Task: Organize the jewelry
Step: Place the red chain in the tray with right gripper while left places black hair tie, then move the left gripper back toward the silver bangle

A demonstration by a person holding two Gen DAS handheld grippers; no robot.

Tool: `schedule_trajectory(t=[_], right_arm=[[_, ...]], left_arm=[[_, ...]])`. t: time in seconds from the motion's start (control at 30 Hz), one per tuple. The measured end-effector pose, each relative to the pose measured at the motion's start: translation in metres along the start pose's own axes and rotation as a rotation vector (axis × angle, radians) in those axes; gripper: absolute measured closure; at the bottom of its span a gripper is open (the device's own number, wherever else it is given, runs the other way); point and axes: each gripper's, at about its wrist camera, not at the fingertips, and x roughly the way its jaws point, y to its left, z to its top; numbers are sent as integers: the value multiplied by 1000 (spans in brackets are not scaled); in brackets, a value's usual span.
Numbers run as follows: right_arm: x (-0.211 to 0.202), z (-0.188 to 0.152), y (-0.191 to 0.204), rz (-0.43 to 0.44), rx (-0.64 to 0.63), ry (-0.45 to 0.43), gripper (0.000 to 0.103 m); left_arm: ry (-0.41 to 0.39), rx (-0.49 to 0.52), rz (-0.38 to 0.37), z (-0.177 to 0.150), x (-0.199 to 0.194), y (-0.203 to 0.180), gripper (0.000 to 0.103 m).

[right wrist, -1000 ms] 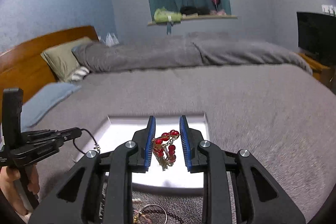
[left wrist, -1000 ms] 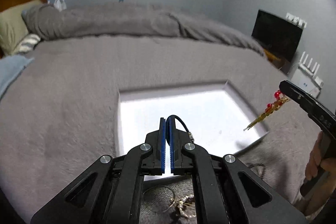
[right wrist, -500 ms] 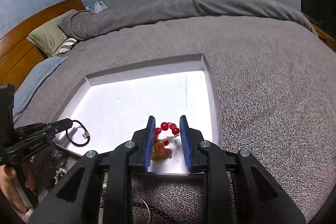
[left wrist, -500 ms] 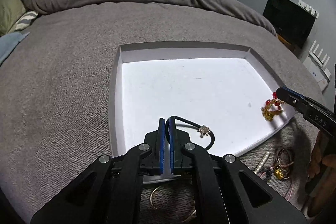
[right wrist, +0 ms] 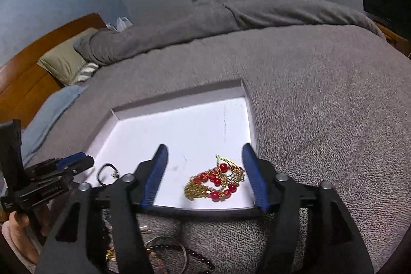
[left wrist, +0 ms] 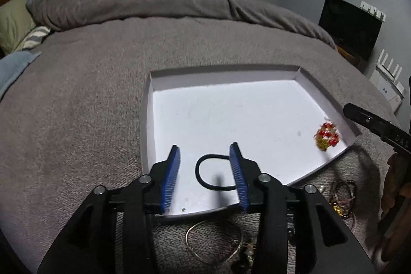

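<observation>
A shallow white tray [left wrist: 147, 120] [right wrist: 253, 120] lies on the grey bedcover. A black cord loop [left wrist: 203, 173] [right wrist: 102, 172] rests on the tray's near left part, free between the opening jaws of my left gripper [left wrist: 204, 153], whose pads do not touch it. A red-bead and gold-chain piece [right wrist: 218, 180] [left wrist: 326, 138] lies at the tray's near right corner, loose between the opening jaws of my right gripper [right wrist: 204, 153]. Each gripper also shows in the other view: the right gripper [left wrist: 380, 125] at the right edge, the left gripper [right wrist: 74, 162] at the left.
Several loose bangles, chains and bead strings [left wrist: 213, 240] [right wrist: 167, 248] lie on the bedcover in front of the tray. A bracelet heap [left wrist: 343, 194] sits by the tray's near right corner. Pillows [right wrist: 64, 63] and a wooden headboard are far left, a dark screen [left wrist: 352, 30] at the right.
Both grippers have opened and let go: the black cord loop now lies on the tray, and the red-bead piece has dropped flat onto it. Both grippers sank a little.
</observation>
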Motion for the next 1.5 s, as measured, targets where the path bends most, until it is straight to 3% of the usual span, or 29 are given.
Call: schedule_trajectory(t=[0.07, 0.13, 0.2, 0.33, 0.57, 0.77, 1.0, 1.13, 1.33, 1.5], right_arm=[[-10, 2, 1, 8, -2, -23, 31], [-20, 3, 1, 15, 3, -49, 14], [-31, 4, 1, 16, 7, -75, 4], [-45, 1, -1, -8, 16, -100, 5], [-67, -16, -8, -63, 13, -136, 5], [-78, -37, -10, -102, -25, -131, 5], [-85, -56, -10, -99, -65, -101, 5], [-84, -70, -9, -92, -84, -61, 5], [-81, -91, -5, -44, -97, 8, 5], [-76, -99, 12, -17, -151, 31, 5]], left_arm=[[-33, 7, 6, 0, -11, -2, 39], [-74, 16, 18, 0, -24, -6, 26], [-106, 28, 30, -1, -34, -10, 23], [-160, 31, 66, -7, -51, -13, 11], [-201, 17, 126, -29, -69, -7, 9], [-202, 3, 122, -48, -75, 1, 8], [-121, 65, 144, -75, -68, -3, 7], [-60, 94, 123, -89, -61, -6, 7], [-23, 63, 30, -95, -60, -7, 7], [-21, 118, 44, -98, -56, -19, 7]])
